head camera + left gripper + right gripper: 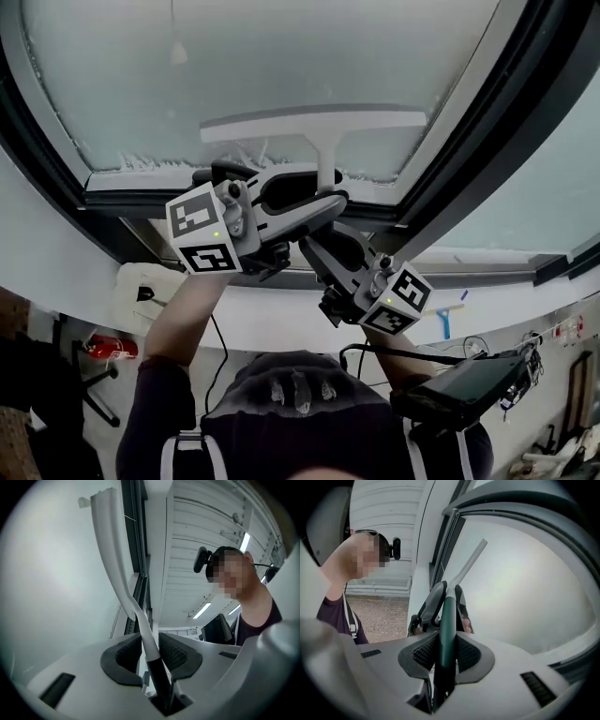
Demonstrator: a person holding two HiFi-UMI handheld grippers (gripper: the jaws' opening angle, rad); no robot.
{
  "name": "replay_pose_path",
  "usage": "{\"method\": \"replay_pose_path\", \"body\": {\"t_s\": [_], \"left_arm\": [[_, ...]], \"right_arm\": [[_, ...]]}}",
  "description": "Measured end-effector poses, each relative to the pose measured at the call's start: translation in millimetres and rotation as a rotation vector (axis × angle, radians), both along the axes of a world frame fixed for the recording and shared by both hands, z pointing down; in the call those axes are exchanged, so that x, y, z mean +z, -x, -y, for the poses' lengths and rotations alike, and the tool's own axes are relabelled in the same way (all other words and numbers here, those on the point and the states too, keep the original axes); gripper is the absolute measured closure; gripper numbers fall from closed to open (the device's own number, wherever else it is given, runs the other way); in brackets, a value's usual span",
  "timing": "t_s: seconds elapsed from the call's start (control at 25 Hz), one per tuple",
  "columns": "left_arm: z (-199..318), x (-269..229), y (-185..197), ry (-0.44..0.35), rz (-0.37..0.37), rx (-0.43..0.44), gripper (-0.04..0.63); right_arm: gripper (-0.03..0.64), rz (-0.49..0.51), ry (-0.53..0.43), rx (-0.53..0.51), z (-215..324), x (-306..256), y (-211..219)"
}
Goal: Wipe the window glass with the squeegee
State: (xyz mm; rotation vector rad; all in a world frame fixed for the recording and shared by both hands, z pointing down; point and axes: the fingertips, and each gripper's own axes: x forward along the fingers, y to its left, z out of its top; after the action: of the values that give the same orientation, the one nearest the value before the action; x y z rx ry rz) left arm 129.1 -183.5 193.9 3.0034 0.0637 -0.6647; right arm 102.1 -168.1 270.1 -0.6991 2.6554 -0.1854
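Note:
The white T-shaped squeegee [314, 123] has its blade against the frosted window glass [281, 66], near the pane's lower edge. Its handle runs down into both grippers. My left gripper [328, 192] is the upper one: in the left gripper view the white handle [140, 620] passes between the jaws of the left gripper [151, 651], which stand open around it without clamping. My right gripper [314, 246] sits just below. In the right gripper view its pads [424, 652] press on the dark green grip [447, 620], and the blade [469, 560] shows beyond.
Soapy residue [159, 161] lines the glass's lower edge. A dark window frame [122, 202] and a white sill [281, 314] lie under the grippers. A second pane [534, 187] is to the right. Below hang a black tablet [469, 380] and cables.

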Motion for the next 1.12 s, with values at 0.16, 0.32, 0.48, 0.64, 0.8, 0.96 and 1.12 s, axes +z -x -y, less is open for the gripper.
{"method": "replay_pose_path", "body": {"t_s": [0.16,0.32,0.48,0.64,0.8,0.96,1.12], "left_arm": [[3,-16,-13,-0.035,0.019,0.009,0.479],[8,-21,-7,-0.027,0.001,-0.013,0.462],[3,-24,-11,-0.056,0.016,-0.03,0.454],[-1,-30,-14,-0.109,0.066,-0.058,0.454],[-1,-34,-15,-0.102,0.107,0.004,0.468],[-9,-42,-20,-0.118,0.127,0.023,0.477],[7,-63,-27,-0.113,0.112,0.004,0.483]], "right_arm": [[0.535,0.001,-0.048,0.07,11,-22,-18],[0.535,-0.03,-0.078,0.085,20,-34,-27],[0.535,-0.066,-0.098,0.102,26,-40,-23],[0.535,-0.11,-0.128,0.144,17,-45,-15],[0.535,-0.081,-0.106,0.189,16,-46,-11],[0.535,-0.034,-0.091,0.159,12,-53,-12],[0.535,-0.02,-0.075,0.156,24,-56,-25]]}}
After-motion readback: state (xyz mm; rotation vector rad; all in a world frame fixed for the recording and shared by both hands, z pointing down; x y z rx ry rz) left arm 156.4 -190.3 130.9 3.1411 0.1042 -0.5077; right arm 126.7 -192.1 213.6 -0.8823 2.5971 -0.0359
